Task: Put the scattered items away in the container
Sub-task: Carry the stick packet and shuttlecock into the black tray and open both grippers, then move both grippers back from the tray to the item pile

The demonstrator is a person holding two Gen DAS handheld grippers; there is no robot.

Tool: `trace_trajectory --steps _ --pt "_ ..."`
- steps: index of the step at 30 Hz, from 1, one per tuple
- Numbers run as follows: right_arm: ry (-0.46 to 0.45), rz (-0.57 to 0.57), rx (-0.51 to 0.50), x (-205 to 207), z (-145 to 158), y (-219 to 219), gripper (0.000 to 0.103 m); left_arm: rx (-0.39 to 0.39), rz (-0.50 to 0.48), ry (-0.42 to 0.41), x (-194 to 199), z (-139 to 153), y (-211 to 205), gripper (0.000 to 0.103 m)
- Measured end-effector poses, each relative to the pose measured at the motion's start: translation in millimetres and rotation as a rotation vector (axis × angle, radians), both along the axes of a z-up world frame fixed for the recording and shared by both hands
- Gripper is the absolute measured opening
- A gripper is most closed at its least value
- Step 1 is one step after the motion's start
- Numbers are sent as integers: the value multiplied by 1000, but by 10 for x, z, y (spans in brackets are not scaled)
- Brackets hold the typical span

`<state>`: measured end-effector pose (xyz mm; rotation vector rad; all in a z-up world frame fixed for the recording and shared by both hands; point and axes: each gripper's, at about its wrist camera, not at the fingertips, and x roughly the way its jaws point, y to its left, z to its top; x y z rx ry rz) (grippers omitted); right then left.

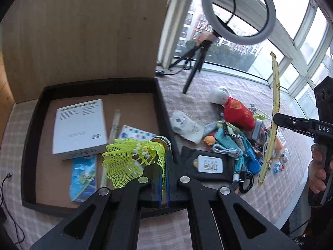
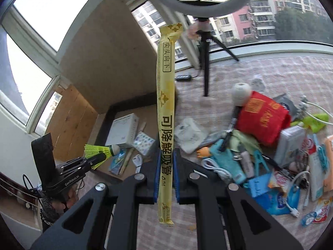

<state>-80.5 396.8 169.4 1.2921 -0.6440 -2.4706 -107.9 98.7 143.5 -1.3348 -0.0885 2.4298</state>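
My left gripper (image 1: pixel 164 156) is shut on the skirt of a yellow-green shuttlecock (image 1: pixel 133 160), held above the right edge of the black tray (image 1: pixel 162 95). The tray holds a white box (image 1: pixel 79 129), a tissue pack (image 1: pixel 137 134) and a blue packet (image 1: pixel 84 177). My right gripper (image 2: pixel 166 152) is shut on a long yellow wrapped straw (image 2: pixel 165 95) that stands upright in the air, near the tray (image 2: pixel 129 104). From the left wrist, the right gripper (image 1: pixel 276 118) and straw (image 1: pixel 275 87) hang over the pile of scattered items. In the right wrist view the left gripper (image 2: pixel 102 156) carries the shuttlecock (image 2: pixel 93 151).
The pile on the checked cloth includes a red pouch (image 2: pixel 262 116), a white round gadget (image 2: pixel 241 93), a white packet (image 2: pixel 189 133), cables, clips and snack packs. A ring light (image 1: pixel 239 10) on a black tripod (image 1: pixel 193 62) stands behind. A wooden panel (image 1: pixel 83 31) rises behind the tray.
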Motion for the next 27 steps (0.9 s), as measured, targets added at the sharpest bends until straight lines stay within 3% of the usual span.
trace_trajectory --steps 9,10,11,12,13,16,19,27 --pt "-17 172 42 -589 -60 -1258 12 -38 243 12 9 -19 -1002 2" --pt "-11 189 70 -627 -63 -1369 15 -49 262 25 4 -12 -1050 11" --pt "-9 195 122 -661 -69 -1468 27 -68 279 31 -7 -10 -1089 24" --pt "-5 194 174 -682 -71 -1545 34 -90 300 32 -16 -9 -1118 56" --pt "10 198 199 -695 -60 -1580 45 -103 316 44 -11 1 -1137 71" --pt "46 196 227 -681 -5 -1599 49 -116 332 84 10 49 -1165 70" --pt "61 173 226 -649 52 -1470 49 -68 335 92 22 93 -1181 62" --pt "97 32 302 -244 91 -685 49 -38 223 109 124 190 -687 61"
